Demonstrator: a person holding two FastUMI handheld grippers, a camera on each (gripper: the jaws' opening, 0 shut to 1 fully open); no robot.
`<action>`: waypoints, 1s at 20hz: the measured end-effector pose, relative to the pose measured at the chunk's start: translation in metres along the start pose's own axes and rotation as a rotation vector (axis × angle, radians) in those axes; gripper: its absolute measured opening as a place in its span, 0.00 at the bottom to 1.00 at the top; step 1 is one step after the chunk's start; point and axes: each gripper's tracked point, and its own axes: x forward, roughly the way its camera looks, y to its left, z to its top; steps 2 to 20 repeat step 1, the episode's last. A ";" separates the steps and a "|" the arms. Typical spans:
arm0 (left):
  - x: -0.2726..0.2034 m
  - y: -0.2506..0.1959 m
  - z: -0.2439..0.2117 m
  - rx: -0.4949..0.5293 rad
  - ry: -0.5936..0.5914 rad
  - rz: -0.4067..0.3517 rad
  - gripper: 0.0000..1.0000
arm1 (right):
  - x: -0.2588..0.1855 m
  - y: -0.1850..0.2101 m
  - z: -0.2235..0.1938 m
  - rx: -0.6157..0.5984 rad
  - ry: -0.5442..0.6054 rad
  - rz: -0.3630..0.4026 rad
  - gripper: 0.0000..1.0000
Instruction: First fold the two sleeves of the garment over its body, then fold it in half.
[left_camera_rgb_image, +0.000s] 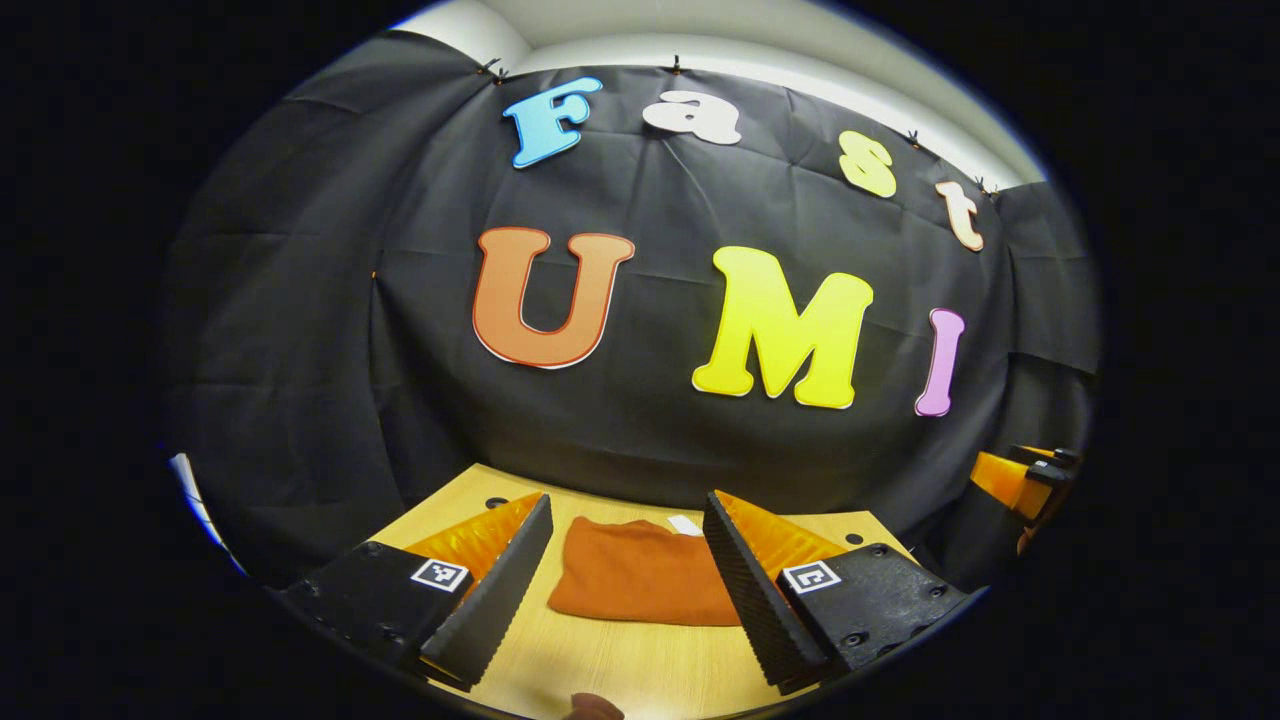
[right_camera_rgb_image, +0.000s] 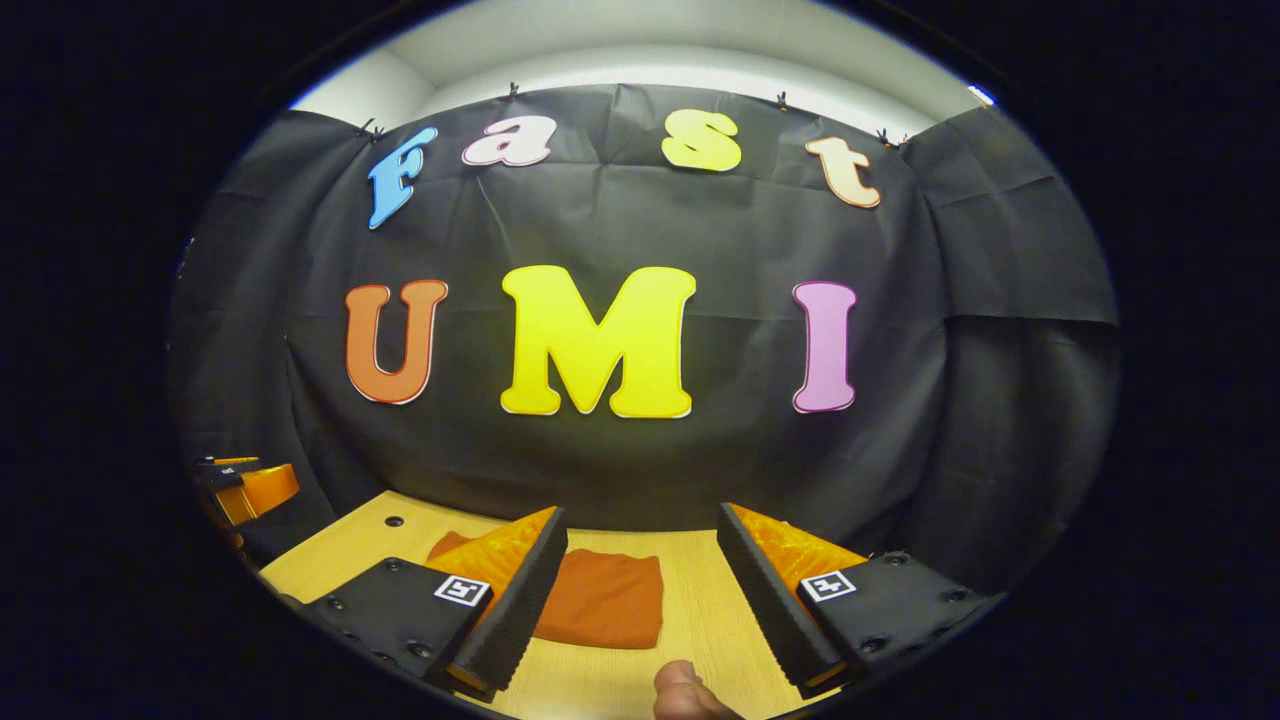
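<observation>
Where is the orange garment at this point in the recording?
The orange garment lies folded flat on the wooden table, near the black cloth wall. In the left gripper view it sits between the open left claw's fingers; in the right gripper view, left of centre.

The folded rust-orange cloth garment (left_camera_rgb_image: 640, 572) before me looks soft and matt. My light wooden table (left_camera_rgb_image: 640, 665) is smooth, faintly grained. My left tool (left_camera_rgb_image: 628, 585) has ribbed matt black pads (left_camera_rgb_image: 745, 590) and glossy orange plastic.

Apart from the wall letters nothing can be read: the small square black-and-white markers (left_camera_rgb_image: 440, 574) on the fingers low in both views are patterns, and the white tag (left_camera_rgb_image: 685, 524) on the orange garment (left_camera_rgb_image: 640, 575) is too small.
</observation>
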 end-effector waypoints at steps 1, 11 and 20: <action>0.000 0.000 0.000 -0.005 0.003 -0.004 0.98 | 0.000 0.001 0.002 -0.001 -0.006 0.008 0.97; 0.000 0.000 0.000 -0.005 0.003 -0.004 0.98 | 0.000 0.001 0.002 -0.001 -0.006 0.008 0.97; 0.000 0.000 0.000 -0.005 0.003 -0.004 0.98 | 0.000 0.001 0.002 -0.001 -0.006 0.008 0.97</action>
